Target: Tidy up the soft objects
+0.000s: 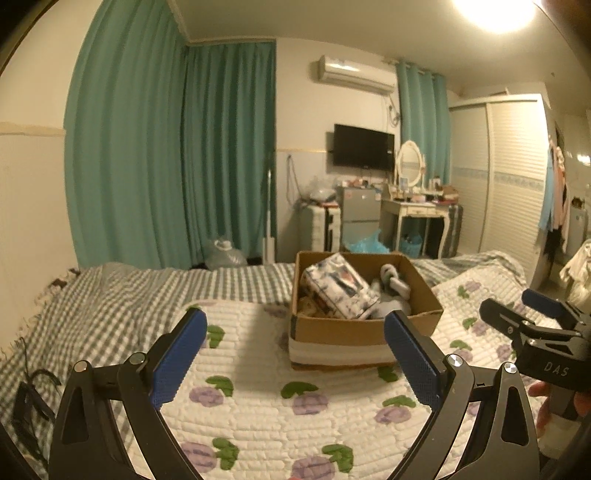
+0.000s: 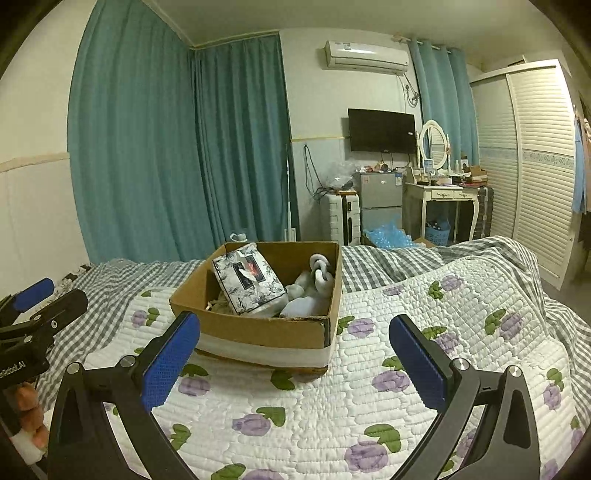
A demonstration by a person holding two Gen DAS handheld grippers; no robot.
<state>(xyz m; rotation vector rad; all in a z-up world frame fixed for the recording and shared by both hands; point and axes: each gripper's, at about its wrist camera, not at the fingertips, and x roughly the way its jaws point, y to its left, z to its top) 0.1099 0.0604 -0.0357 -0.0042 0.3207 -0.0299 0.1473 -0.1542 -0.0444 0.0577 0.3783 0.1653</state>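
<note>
Hovering near, above the floral quilt (image 2: 332,406): left gripper (image 1: 295,354) and right gripper (image 2: 295,354), fingers spread, gripping nothing. Sitting farther: cardboard box (image 2: 258,332), containing patterned pack (image 2: 249,284) lying tilted, long axis running near-right to far-left. Showing only in left view: ceiling lamp (image 1: 495,11).

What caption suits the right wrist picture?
Open right gripper faces a cardboard box of soft items on a floral quilt.

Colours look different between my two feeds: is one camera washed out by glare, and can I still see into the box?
Left wrist view: ceiling light flares at top right, casting a warm yellow tint; cardboard box contents slightly soft but readable. Right wrist view: no glare, cooler and sharper; the floral pack and grey plush show clearly. Both bend the curtains at the edges.
</note>
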